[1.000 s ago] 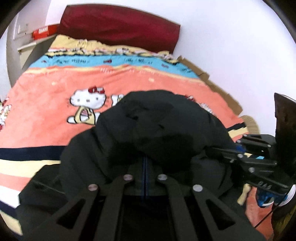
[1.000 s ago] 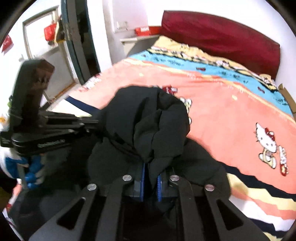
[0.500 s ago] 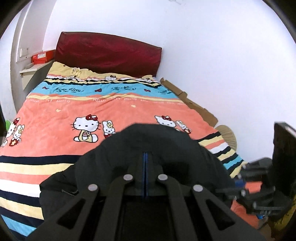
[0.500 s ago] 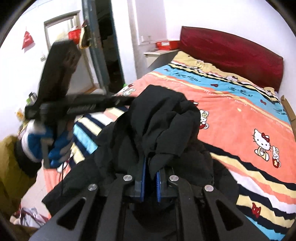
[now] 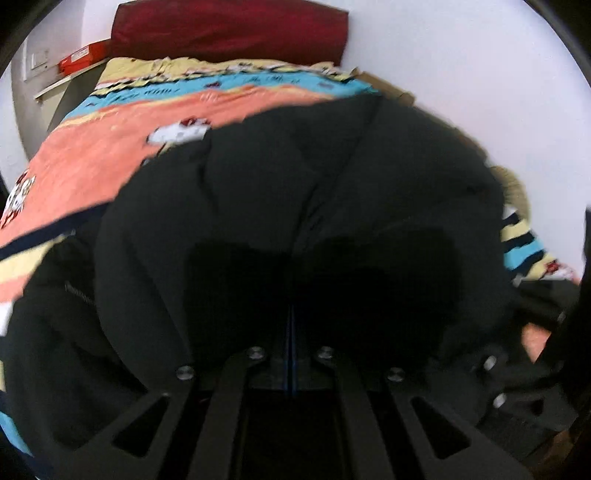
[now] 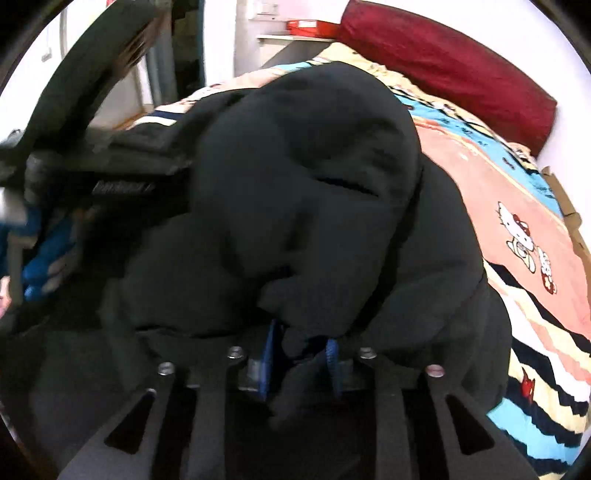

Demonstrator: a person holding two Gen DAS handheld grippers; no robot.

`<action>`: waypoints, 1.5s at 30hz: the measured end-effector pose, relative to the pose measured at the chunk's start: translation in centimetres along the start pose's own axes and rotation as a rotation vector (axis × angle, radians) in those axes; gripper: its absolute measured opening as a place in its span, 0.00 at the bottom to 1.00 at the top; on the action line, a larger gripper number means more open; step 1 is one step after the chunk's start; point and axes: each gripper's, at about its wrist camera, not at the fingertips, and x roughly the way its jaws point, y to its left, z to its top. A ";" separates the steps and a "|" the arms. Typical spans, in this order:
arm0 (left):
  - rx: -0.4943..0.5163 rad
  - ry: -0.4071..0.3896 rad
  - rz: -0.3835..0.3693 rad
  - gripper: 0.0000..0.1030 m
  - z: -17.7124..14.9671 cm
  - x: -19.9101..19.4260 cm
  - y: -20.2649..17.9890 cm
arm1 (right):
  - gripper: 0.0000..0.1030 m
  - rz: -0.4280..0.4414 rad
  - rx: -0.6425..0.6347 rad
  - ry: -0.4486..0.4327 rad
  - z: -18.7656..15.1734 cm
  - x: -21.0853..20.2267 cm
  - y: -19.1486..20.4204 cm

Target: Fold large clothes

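Observation:
A bulky black jacket [image 5: 295, 184] lies bunched on the bed's cartoon-cat quilt [image 5: 110, 140] and fills most of both views. My left gripper [image 5: 290, 332] is shut, its blue pads pressed together with jacket cloth draped over the tips. In the right wrist view the jacket [image 6: 314, 166] mounds up in front of my right gripper [image 6: 301, 354]. Its jaws are opening, and a fold of black cloth hangs loose between the blue pads [image 6: 271, 354]. The left gripper's body [image 6: 92, 166] shows at the left, held by a blue-gloved hand [image 6: 37, 258].
A dark red headboard [image 5: 229, 29] stands at the bed's far end, with a red box [image 5: 83, 57] on a shelf beside it. A white wall [image 5: 480, 92] runs close along one side. A doorway [image 6: 184, 48] opens past the other side. Cardboard [image 6: 565, 206] lines the wall edge.
Both grippers have come down toward the bed with the jacket, which now fills more of each view. The right gripper's blue pads have parted from the cloth that they pinched.

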 end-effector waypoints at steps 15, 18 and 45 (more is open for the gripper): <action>0.015 0.050 0.146 0.03 -0.6 -0.4 -1.5 | 0.42 0.021 0.070 0.027 0.4 1.6 -1.8; 0.007 0.042 0.134 0.03 -0.5 -2.3 -1.4 | 0.48 -0.004 0.060 -0.017 0.8 -1.2 -2.0; -0.072 0.044 0.043 0.00 6.5 6.0 2.7 | 0.59 0.037 0.157 0.000 9.5 10.6 -7.0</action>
